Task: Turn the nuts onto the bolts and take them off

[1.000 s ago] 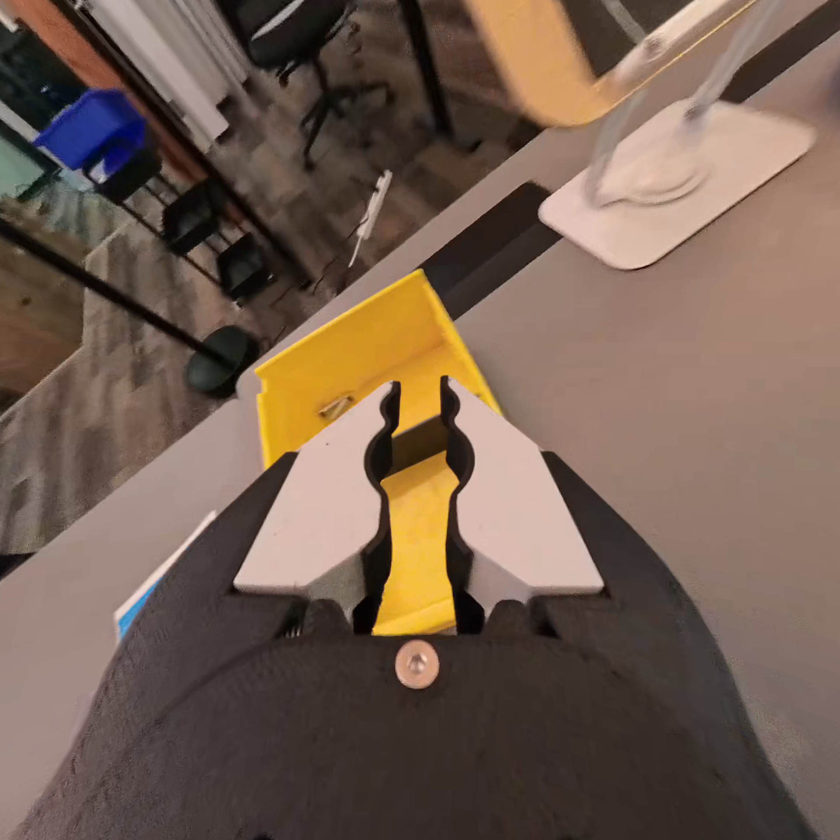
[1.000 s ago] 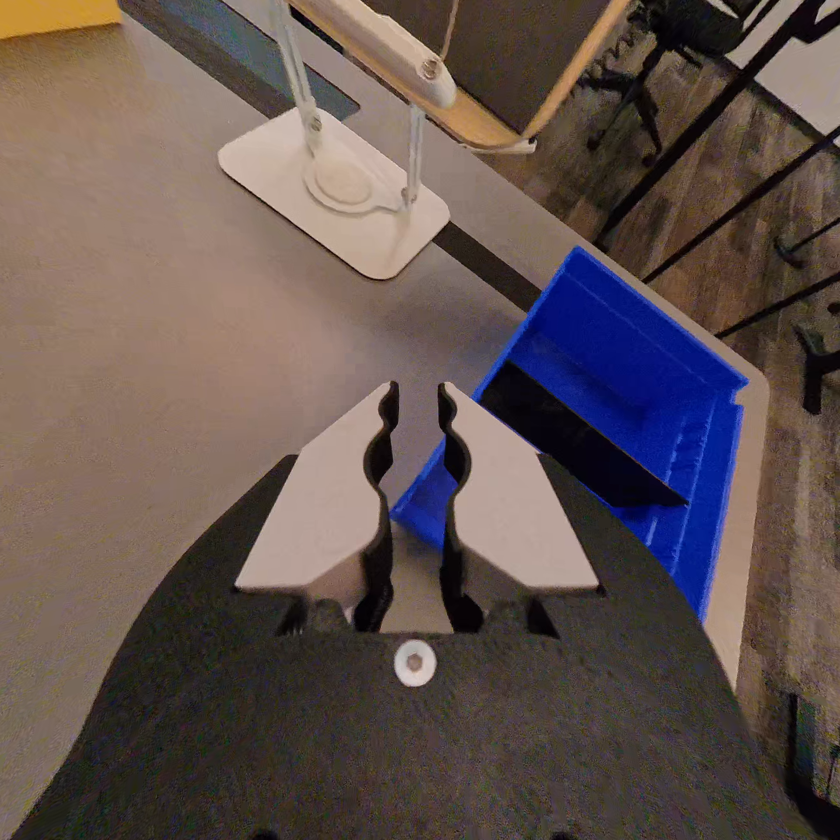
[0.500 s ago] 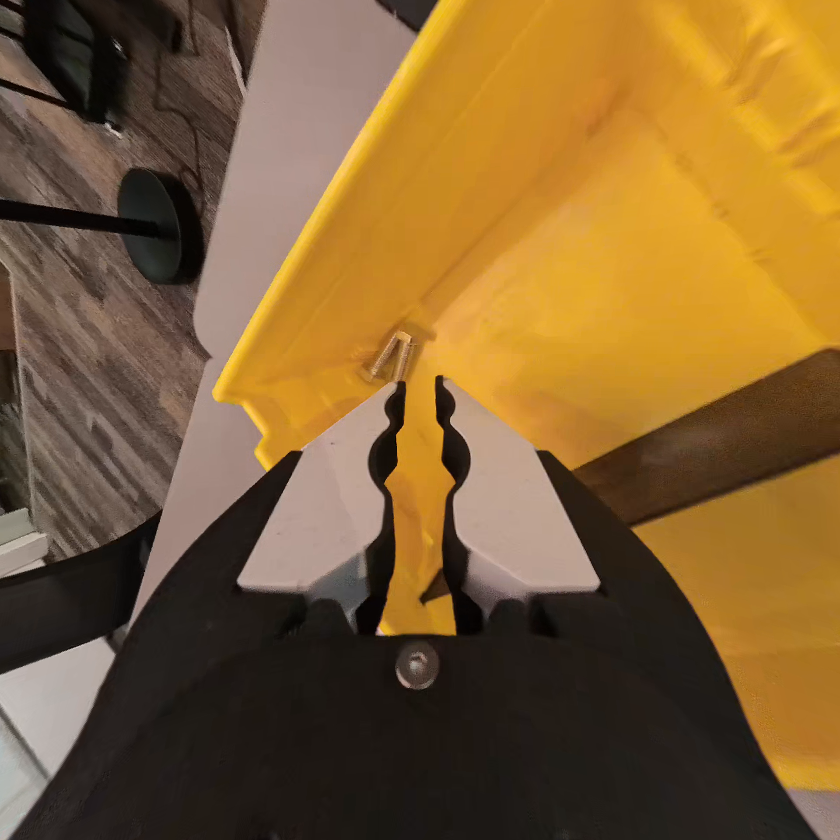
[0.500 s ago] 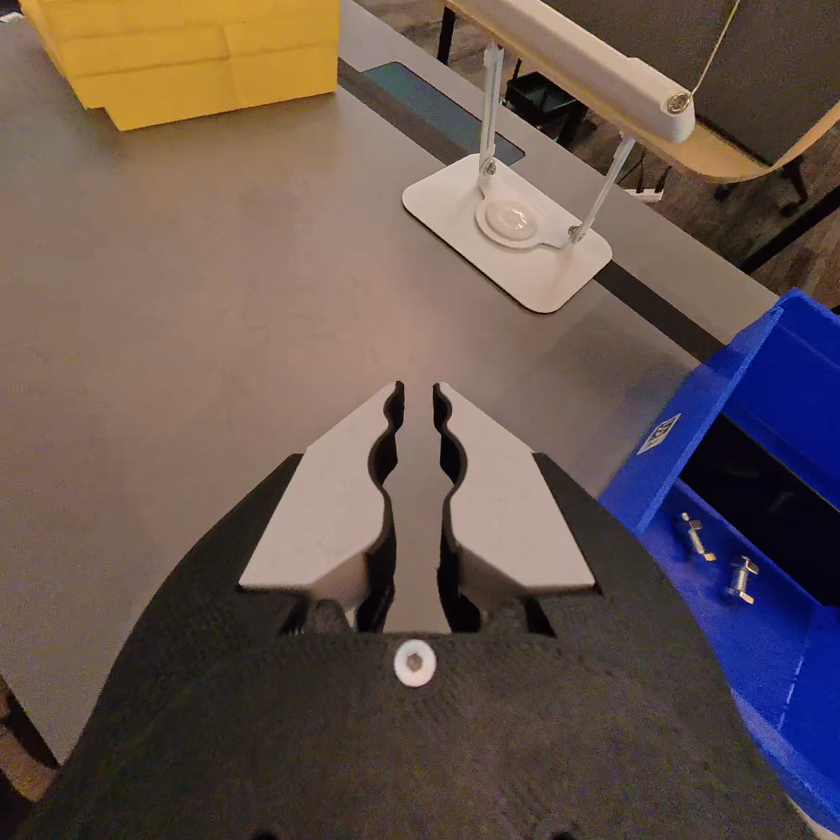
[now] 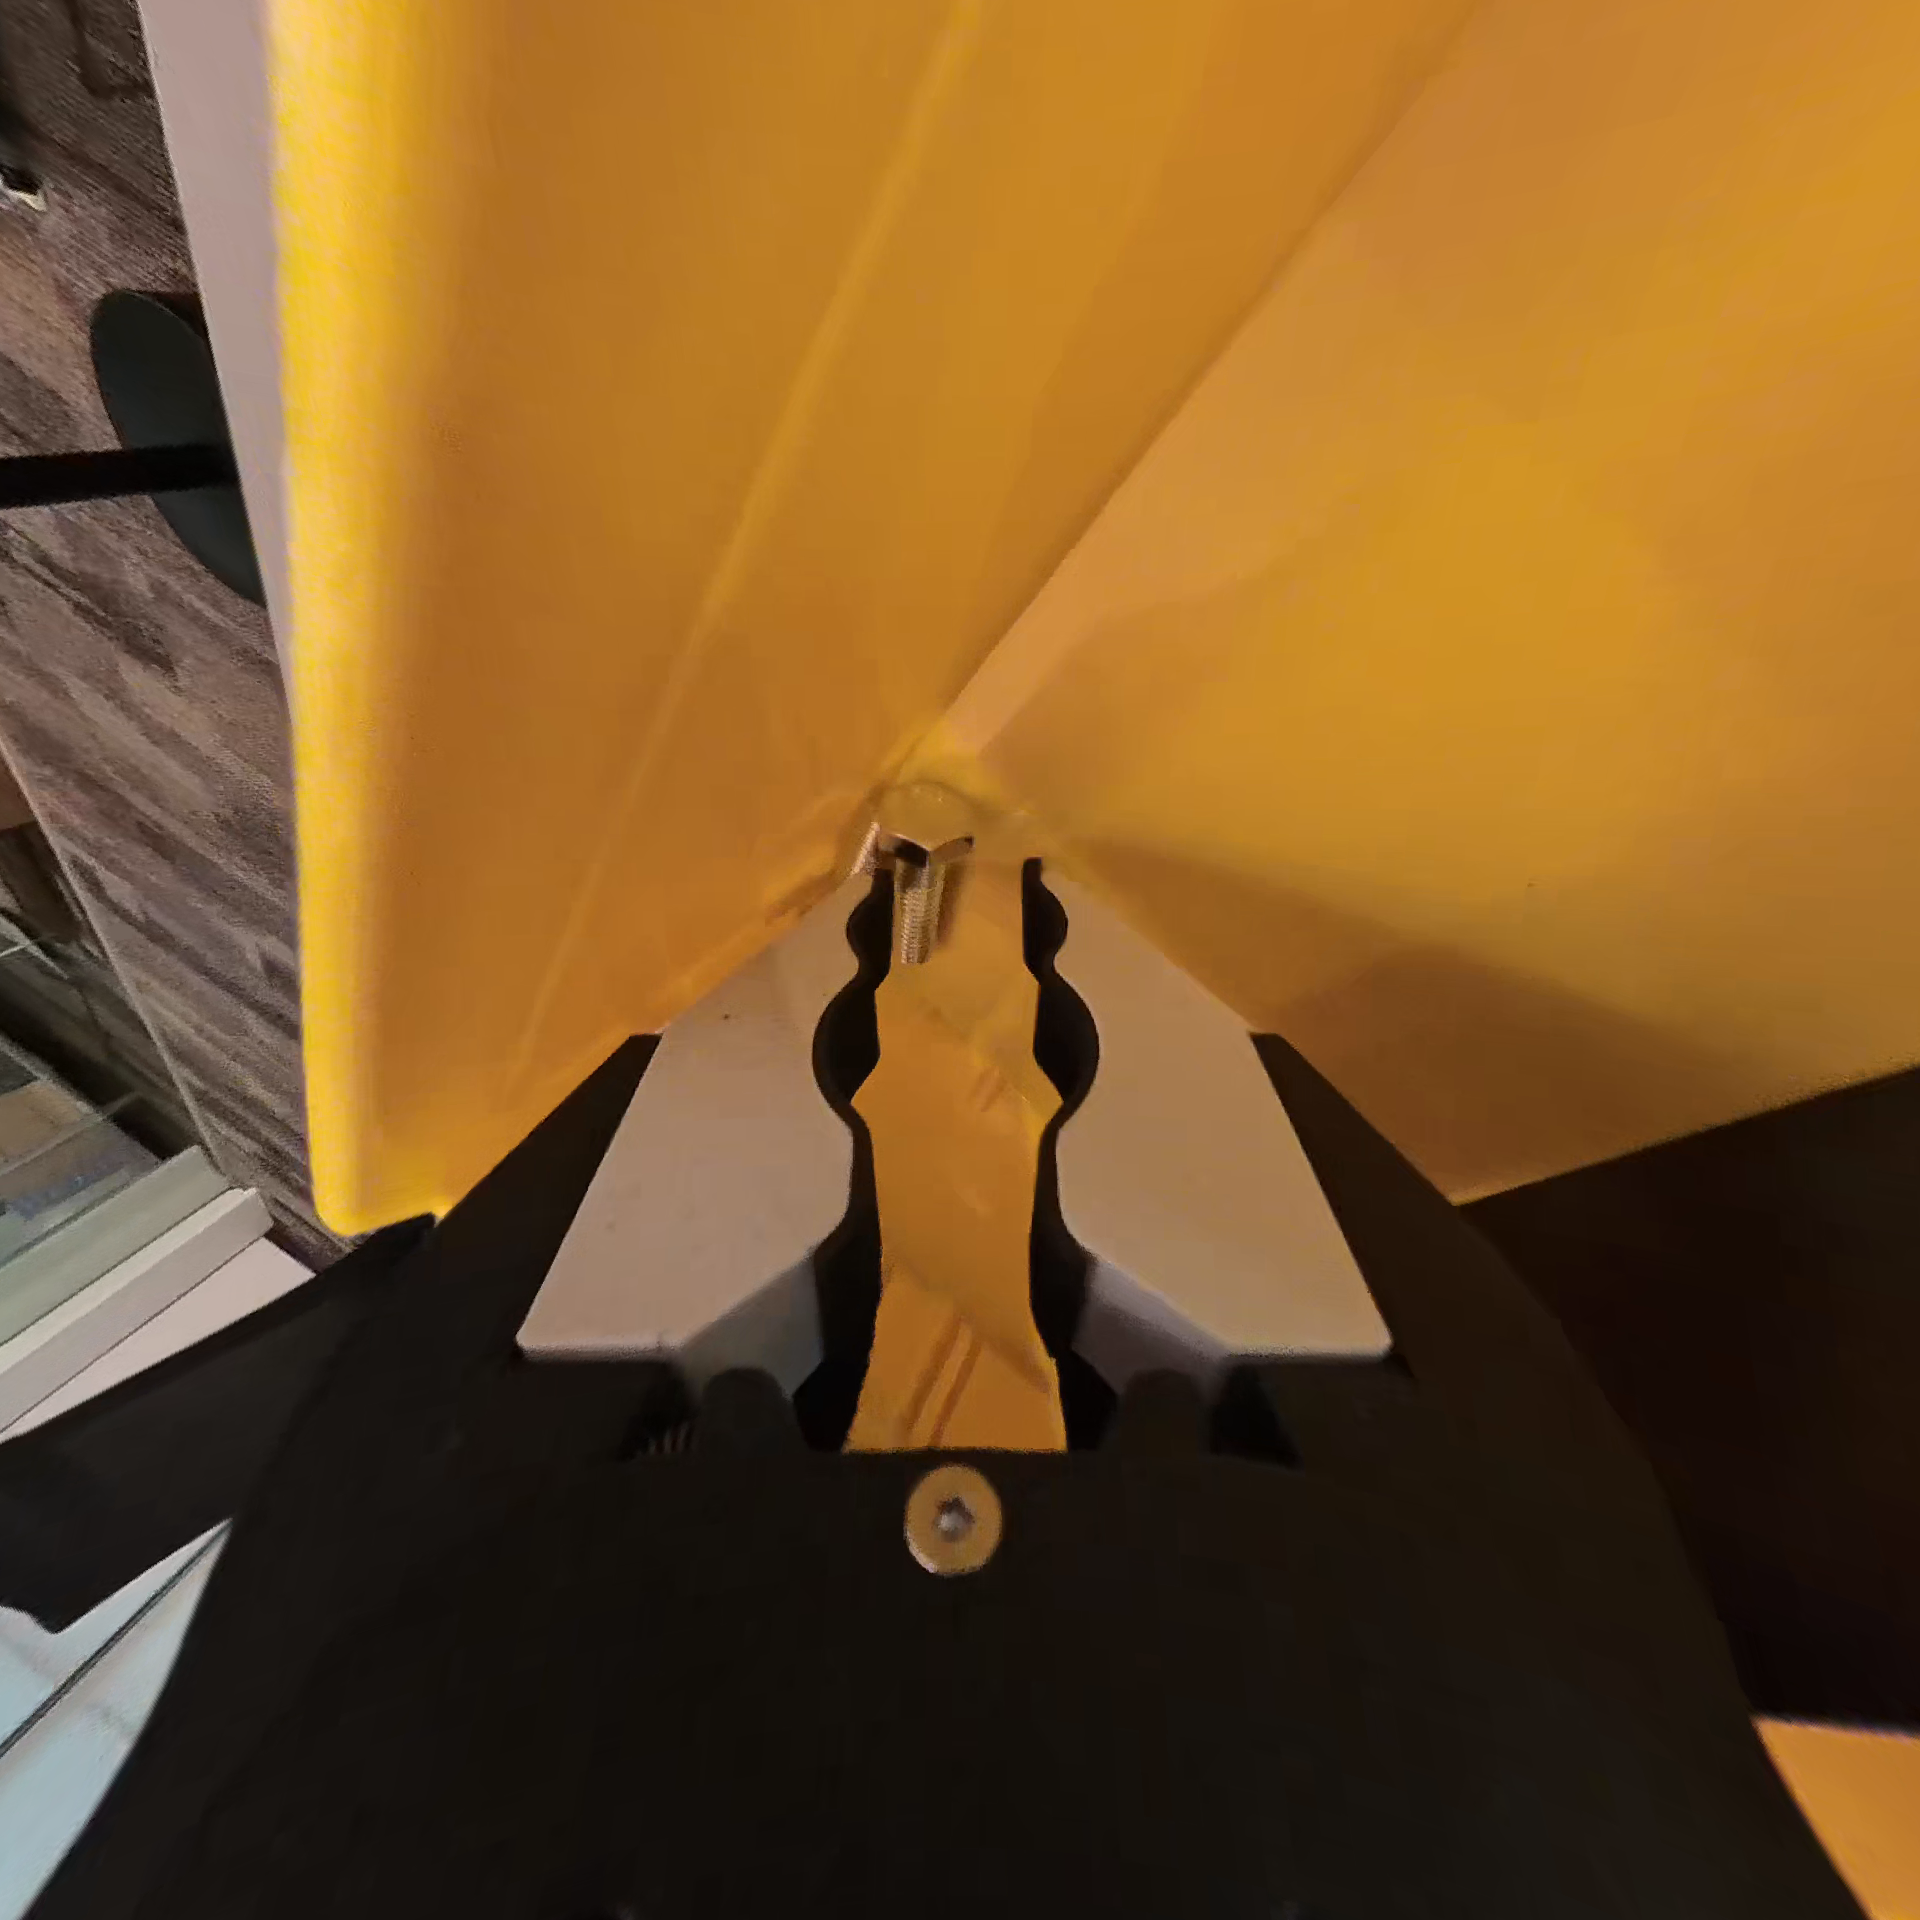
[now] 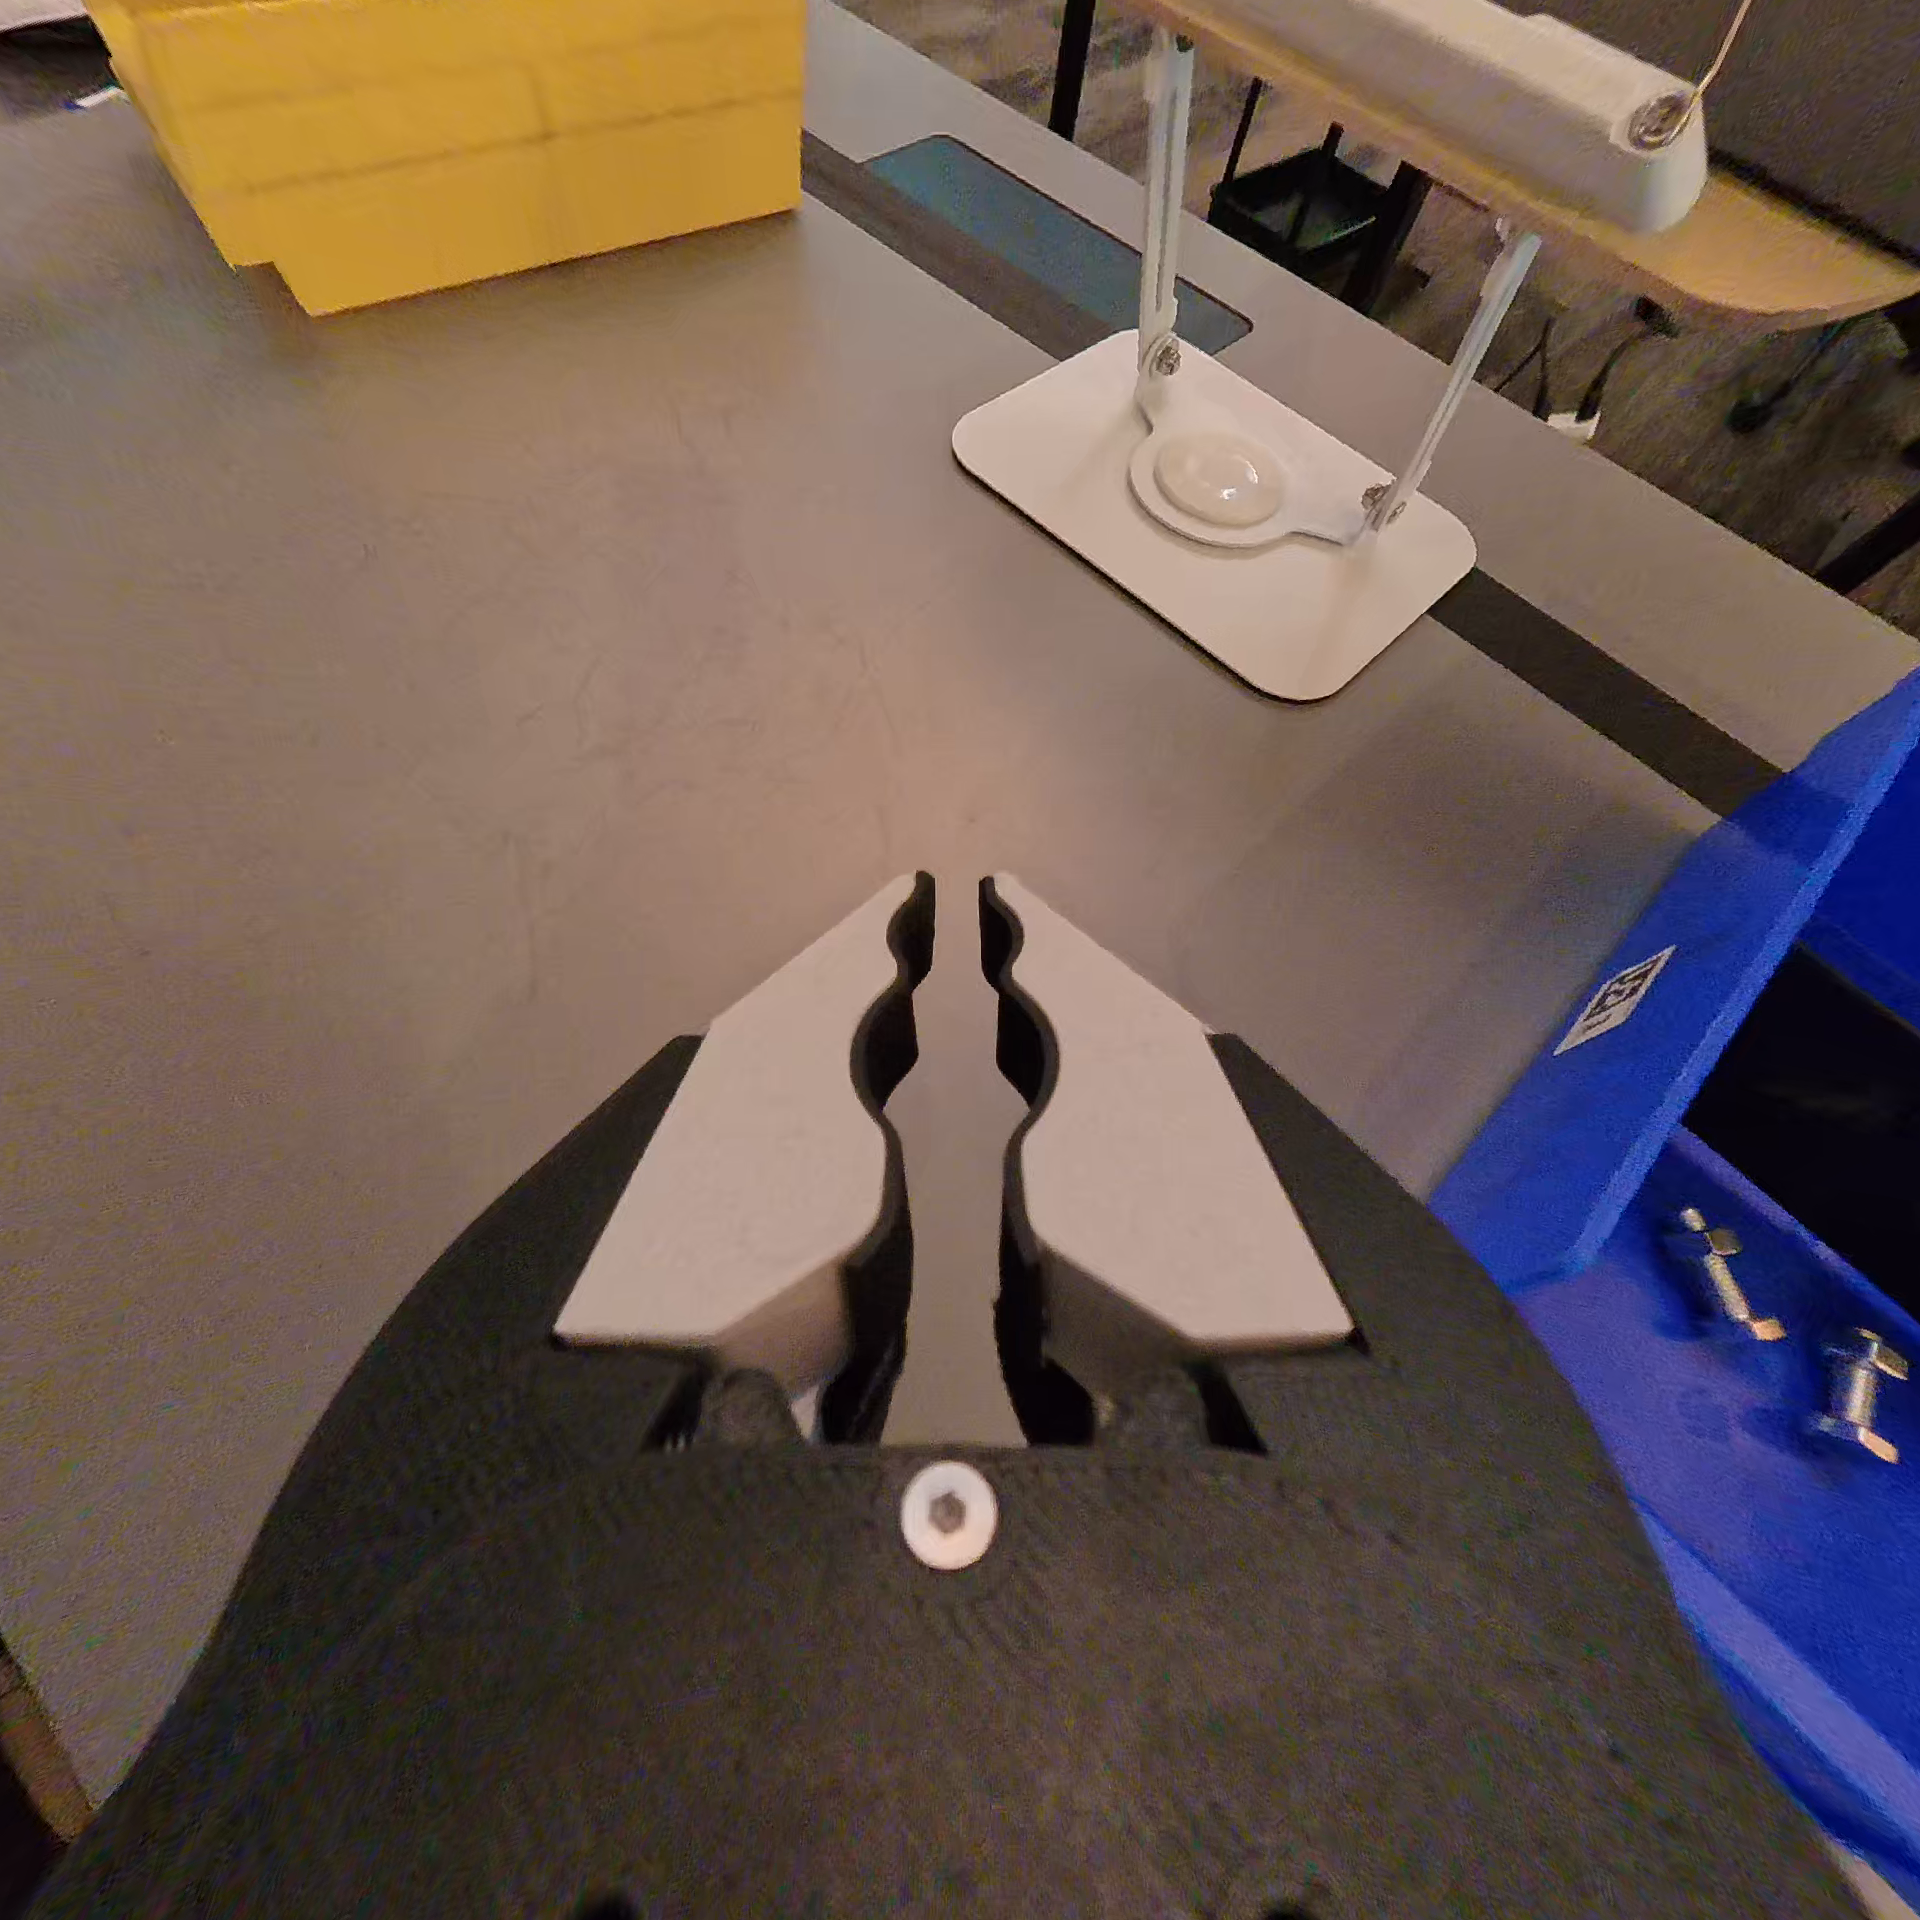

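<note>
One bolt (image 5: 920, 902) lies in the inner corner of the yellow bin (image 5: 665, 436), head against the corner, threaded shank pointing back between the tips of the left gripper (image 5: 948, 883). The jaws stand apart, a clear gap between them; the shank sits close to the left-hand finger, and contact cannot be judged. A dark divider (image 5: 1704, 1247) crosses the bin at lower right.

The right gripper (image 6: 957, 902) is held above the bare grey table (image 6: 520, 675), jaws a little apart and holding nothing. To its right, at the table's edge, stands one blue bin (image 6: 1704, 1018) with a small label on its rim; two bolts with nuts (image 6: 1787, 1340) lie side by side on its floor, near but not touching. The yellow bin appears again at the far left corner of the table.

One white stand (image 6: 1216, 540) with a flat plate base and two thin uprights rests on the far side of the table, beside a dark strip set into the top. Beyond the edge lies patterned carpet (image 5: 114, 727), with a black round stand base (image 5: 166, 416) and dark chair legs.
</note>
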Tool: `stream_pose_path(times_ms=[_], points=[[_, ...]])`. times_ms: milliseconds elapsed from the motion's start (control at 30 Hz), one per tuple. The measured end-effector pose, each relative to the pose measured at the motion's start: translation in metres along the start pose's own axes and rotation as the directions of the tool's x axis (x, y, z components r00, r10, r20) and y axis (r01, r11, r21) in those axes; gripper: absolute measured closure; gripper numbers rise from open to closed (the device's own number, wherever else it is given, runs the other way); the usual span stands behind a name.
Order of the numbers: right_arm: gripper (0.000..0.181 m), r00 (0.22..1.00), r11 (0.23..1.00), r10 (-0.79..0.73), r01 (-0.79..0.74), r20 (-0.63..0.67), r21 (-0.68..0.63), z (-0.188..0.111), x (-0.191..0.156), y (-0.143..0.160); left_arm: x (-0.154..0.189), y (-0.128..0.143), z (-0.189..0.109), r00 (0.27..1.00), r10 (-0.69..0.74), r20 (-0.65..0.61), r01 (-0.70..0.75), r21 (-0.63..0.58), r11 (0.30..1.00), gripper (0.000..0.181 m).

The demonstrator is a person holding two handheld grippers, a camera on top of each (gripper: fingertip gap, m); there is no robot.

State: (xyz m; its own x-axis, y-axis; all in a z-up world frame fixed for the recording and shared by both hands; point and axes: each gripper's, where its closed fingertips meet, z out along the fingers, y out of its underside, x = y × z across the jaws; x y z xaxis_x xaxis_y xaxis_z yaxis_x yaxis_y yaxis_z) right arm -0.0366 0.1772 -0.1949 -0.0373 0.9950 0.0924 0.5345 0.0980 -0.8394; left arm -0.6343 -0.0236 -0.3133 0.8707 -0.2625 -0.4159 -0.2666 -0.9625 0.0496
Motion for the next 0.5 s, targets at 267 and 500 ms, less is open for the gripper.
stream_pose_path(times_ms=[267,500], points=[[0.174,1.000,1.000,0.022,-0.022,0.016,0.000,0.002,0.002,0.006,0.007,-0.017,-0.001,0.992,-0.074,-0.102,0.080,0.053,0.995,0.166],[0.174,0.999,1.000,0.027,-0.028,0.025,0.006,0.000,0.002,0.008,0.036,-0.021,-0.020,0.975,-0.079,-0.210,0.104,0.114,0.988,0.166]])
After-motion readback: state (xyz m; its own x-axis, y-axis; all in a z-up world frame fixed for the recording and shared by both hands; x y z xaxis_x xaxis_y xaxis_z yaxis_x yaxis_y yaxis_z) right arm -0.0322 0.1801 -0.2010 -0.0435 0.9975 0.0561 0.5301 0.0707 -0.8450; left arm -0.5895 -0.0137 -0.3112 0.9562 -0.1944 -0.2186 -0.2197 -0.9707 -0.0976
